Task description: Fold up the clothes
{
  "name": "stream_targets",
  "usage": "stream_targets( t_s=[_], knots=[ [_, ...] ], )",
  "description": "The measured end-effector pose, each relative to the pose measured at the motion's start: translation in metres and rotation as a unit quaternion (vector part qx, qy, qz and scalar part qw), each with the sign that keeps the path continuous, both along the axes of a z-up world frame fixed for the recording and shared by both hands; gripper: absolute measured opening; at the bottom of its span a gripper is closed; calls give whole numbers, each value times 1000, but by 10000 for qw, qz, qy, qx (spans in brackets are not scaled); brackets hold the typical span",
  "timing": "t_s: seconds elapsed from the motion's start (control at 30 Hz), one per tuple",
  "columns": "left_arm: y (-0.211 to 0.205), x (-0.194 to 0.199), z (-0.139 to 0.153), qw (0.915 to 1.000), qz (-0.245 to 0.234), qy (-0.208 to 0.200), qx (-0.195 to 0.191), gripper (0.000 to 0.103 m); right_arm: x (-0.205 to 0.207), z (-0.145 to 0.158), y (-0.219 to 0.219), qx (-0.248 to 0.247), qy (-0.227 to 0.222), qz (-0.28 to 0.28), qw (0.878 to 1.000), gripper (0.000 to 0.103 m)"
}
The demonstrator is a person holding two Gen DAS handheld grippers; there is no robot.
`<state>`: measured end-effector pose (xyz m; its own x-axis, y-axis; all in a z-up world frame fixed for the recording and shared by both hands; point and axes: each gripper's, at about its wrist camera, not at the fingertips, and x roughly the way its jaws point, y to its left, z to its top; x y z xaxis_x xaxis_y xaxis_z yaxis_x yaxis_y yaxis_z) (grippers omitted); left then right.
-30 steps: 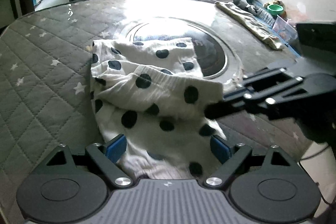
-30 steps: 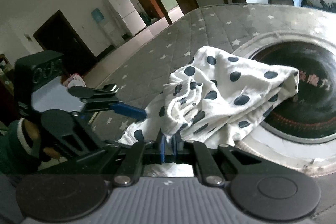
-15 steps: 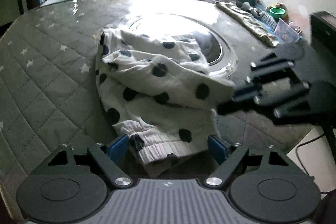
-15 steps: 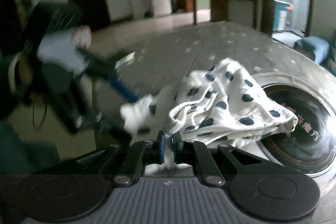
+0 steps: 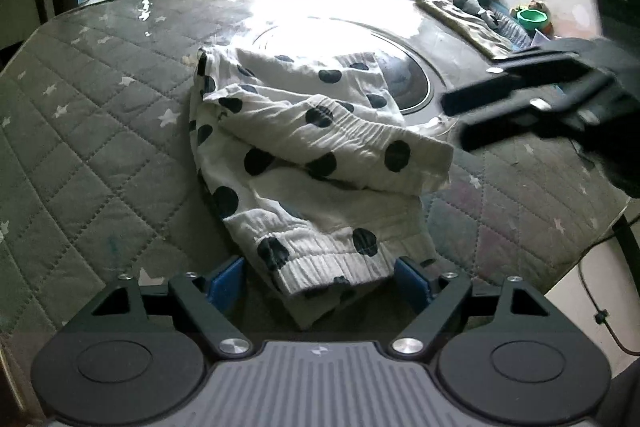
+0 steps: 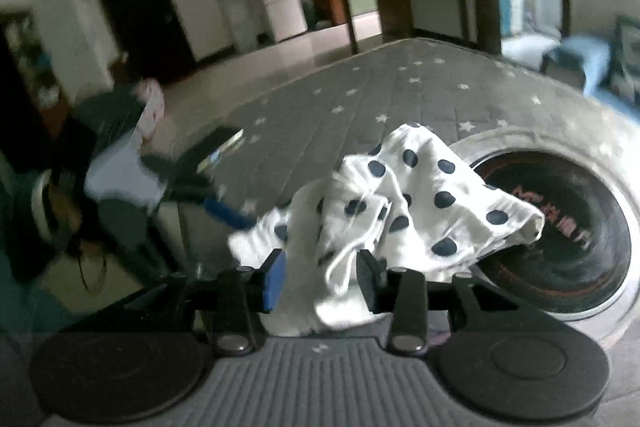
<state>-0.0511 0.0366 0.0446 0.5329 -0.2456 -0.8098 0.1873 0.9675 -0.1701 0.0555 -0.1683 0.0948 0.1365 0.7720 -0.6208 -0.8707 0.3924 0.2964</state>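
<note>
Right tongs (image 6: pixel 322 281) are opening, polka-dot garment (image 5: pixel 316 163) loose between them on the quilted tabletop (image 5: pixel 100 131). Left tongs (image 5: pixel 320 277) stand spread around its near cuff. Released unsupported, the fold could slump open.

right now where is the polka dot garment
The polka dot garment lies crumpled mid-table on the quilted cover, overlapping the round glass inset; its ribbed cuff sits between the left gripper pads.

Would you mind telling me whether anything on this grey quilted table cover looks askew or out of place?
The white garment with dark polka dots is not folded square: it lies rumpled, its layers slanting across each other, and its far part overlaps the round glass inset in the grey quilted table cover. Nothing looks spilled or damaged.
</note>
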Motion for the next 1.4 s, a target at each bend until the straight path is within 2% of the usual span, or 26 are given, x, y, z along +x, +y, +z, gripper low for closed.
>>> stream_targets(
  t_s=[0.2,0.33,0.4,0.43,0.6,0.67,0.77,0.93,1.0,1.07,1.2,1.27,1.4],
  knots=[
    [5,-7,7,9999,59,-93,80,84,46,-38,41,-252,772,-413,9958,41],
    [14,-14,13,9997,130,-188,82,84,57,-58,55,-413,921,-474,9938,41],
    [18,-14,15,9996,188,-215,71,85,57,-62,58,-413,948,-479,9935,38],
    [21,-14,16,9995,218,-225,65,85,55,-62,60,-408,920,-470,9938,29],
    [34,-14,15,9989,404,-219,61,85,35,-44,60,-294,236,-308,9988,15],
    [40,-16,16,9985,492,-232,67,85,14,-30,63,-347,-495,-40,9982,12],
    [49,-19,19,9974,659,-269,101,85,-22,-20,69,-486,-1447,528,9869,11],
    [66,-23,26,9947,953,-361,117,85,-78,-30,84,-850,-2452,1441,9549,11],
    [70,-25,30,9941,994,-426,119,85,-87,-33,84,-855,-2351,1626,9544,14],
    [72,-25,34,9936,1008,-499,138,85,-91,-32,80,-742,-2035,1676,9618,14],
    [70,-19,40,9931,970,-660,76,85,-85,-22,70,-635,-1799,1307,9729,14],
    [67,-14,41,9932,936,-697,34,85,-77,-19,63,-680,-1715,953,9782,14],
    [58,-8,42,9944,717,-761,-156,84,-67,-18,54,-836,-1560,691,9818,15]
  ],
)
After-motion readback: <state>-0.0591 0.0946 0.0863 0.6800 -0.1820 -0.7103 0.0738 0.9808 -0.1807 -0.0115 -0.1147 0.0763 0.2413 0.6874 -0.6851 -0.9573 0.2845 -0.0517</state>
